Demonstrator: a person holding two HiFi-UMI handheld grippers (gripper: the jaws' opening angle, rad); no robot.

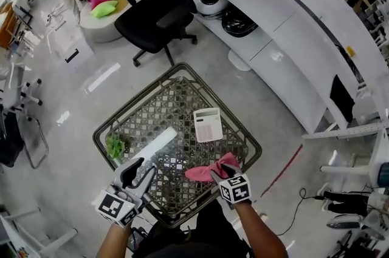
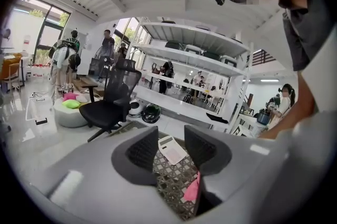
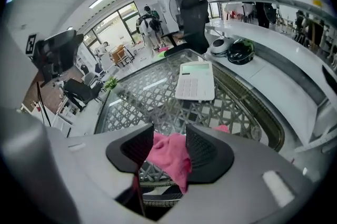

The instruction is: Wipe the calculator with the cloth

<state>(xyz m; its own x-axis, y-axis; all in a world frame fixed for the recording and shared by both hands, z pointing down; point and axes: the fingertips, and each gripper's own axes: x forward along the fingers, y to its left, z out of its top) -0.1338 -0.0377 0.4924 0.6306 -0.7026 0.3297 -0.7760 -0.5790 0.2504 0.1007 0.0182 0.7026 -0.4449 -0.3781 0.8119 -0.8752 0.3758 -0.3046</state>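
**Head view: cloth not yet gripped, calculator unsecured**

**1. Status**

- The calculator (image 1: 208, 124) lies flat, face up, on the glass-topped wicker table (image 1: 155, 114), right of centre.
- The pink cloth (image 1: 203, 173) lies crumpled near the table's near edge. It is nearer the person than the calculator and apart from it.
- The right gripper (image 1: 217, 175) points steeply down over the cloth. In the right gripper view its jaws stand wide apart with a hump of cloth between them. The pads do not appear to press on the fabric, so nothing is held.
- The left gripper (image 1: 141, 170) hovers over the near left part of the table, jaws apart and empty. It is well apart from both the calculator and the cloth.
- A small green plant (image 1: 115, 145) sits near the left edge.

**2. Step in hand (judgement)**

The cloth is about to be picked up. Wiping has not begun.

**3. Possible faults and causes**

- Weak grip: only one raised fold sits between the jaws. Closing on it alone may catch too little fabric, and the cloth could pull free during the first stroke.
- Cloth lost over the edge: it lies close to the near rim. A sideways drag before the jaws close could push it off.
- Pad strike: a steep approach that goes too deep puts the jaw tips on the glass instead of the fabric.
- Calculator sliding: it rests loose on smooth glass. With the left gripper not bracing it, wiping pressure may shove it toward the far rim.
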